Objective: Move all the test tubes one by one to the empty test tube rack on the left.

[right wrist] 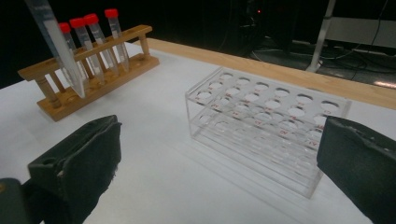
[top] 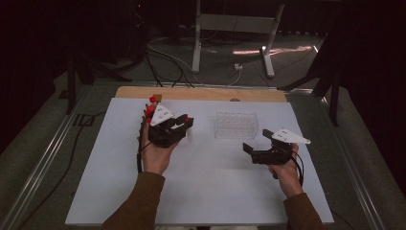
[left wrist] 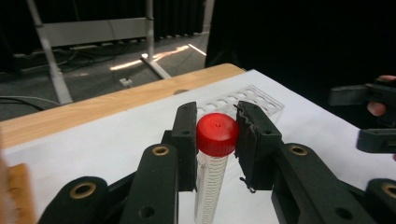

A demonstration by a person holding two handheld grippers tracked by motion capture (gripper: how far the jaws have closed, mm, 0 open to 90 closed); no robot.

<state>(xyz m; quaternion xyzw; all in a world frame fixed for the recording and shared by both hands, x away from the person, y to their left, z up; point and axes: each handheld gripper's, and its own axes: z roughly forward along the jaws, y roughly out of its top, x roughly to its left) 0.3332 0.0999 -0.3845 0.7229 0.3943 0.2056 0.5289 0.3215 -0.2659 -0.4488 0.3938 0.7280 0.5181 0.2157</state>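
We grip a tube (left wrist: 212,158) in the left tool (left wrist: 215,135), clenched below its cap, carrying it; our right tool (right wrist: 219,163) gapes toward the rack (right wrist: 266,121).

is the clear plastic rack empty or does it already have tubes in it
Empty. In the right gripper view every hole of the clear rack is open, with no tube in it; the red-capped tubes stand in the wooden rack.
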